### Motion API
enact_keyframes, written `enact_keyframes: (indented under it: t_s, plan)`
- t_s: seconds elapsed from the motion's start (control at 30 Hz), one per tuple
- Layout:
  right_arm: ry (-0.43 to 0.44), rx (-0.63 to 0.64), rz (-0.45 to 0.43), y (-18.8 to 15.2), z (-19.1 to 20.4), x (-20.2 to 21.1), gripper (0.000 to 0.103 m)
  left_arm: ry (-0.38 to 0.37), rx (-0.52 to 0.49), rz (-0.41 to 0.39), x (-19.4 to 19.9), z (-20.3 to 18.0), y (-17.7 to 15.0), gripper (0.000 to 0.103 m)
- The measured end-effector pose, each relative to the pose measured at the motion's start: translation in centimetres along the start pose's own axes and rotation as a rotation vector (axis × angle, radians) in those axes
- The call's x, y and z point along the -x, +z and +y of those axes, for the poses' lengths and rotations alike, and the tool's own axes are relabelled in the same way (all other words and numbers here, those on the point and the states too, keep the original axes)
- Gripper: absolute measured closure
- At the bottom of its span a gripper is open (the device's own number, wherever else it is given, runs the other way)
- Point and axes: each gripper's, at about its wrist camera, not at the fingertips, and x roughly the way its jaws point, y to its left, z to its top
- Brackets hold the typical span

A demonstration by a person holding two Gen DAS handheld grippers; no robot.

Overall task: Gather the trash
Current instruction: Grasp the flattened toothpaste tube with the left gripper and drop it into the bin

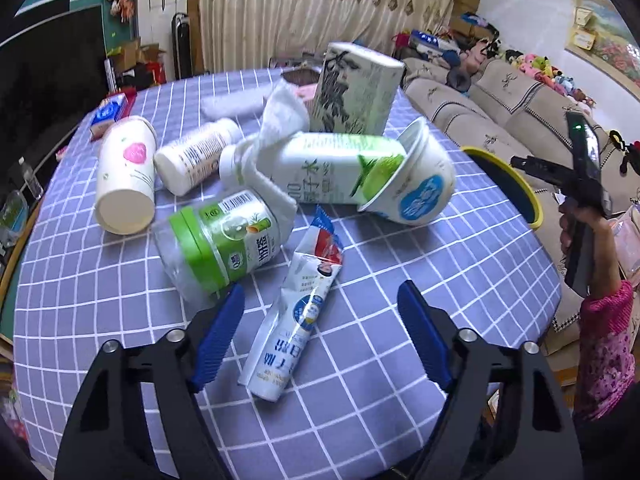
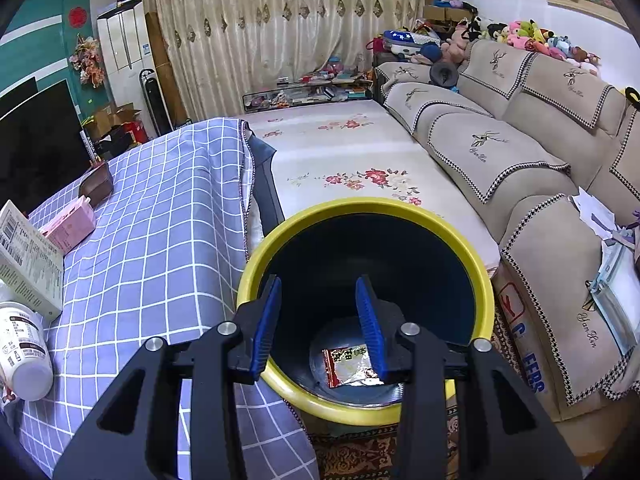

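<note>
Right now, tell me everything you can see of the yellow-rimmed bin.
The yellow-rimmed bin is round, with a glossy yellow lip and a dark, smooth inner wall, plastic by the look of it. It stands upright on a patterned rug beside the checked tablecloth's hanging edge, in front of the sofa. Its mouth is open with no lid. On its bottom lies one flat red and silver wrapper; otherwise it looks empty. The right gripper hangs above its mouth, empty.

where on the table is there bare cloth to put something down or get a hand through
Bare checked cloth lies right of the flattened milk pouch, out to the table edge by the yellow-rimmed bin. The near left corner, below the green-lidded jar, is also free. The middle is crowded: paper cup, white bottle, coconut-water bottle, yogurt tub and carton touch or overlap.
</note>
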Motion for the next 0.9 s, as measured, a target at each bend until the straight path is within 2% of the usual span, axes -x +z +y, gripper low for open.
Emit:
enact_keyframes:
  t_s: [0.23,0.3,0.37,0.53,0.63,0.83,0.9]
  plan:
    - [0.006,-0.006,0.004,-0.2,-0.3,-0.1,0.065,0.006,0.002,0.081,-2.9,-0.1,0.1,0.049]
    - [0.009,-0.010,0.004,-0.3,-0.5,-0.1,0.065,0.013,0.008,0.078,-3.1,-0.1,0.0,0.054]
    - [0.012,-0.014,0.004,-0.4,-0.8,0.0,0.065,0.009,0.022,0.083,-3.2,0.0,0.1,0.069]
    - [0.027,-0.024,0.000,-0.7,-1.0,0.5,0.065,0.017,0.023,0.088,-3.0,0.4,0.1,0.072]
    - [0.043,-0.030,-0.012,-0.9,-1.1,1.5,0.065,-0.007,0.018,0.071,-1.7,0.3,-0.1,0.072]
    - [0.057,-0.050,-0.077,-1.0,-2.2,4.9,0.064,-0.080,-0.049,-0.020,2.5,-2.2,1.2,0.072]
    - [0.044,-0.058,-0.106,-1.1,-2.9,6.2,0.063,-0.129,-0.091,-0.042,3.3,-3.9,2.5,0.072]
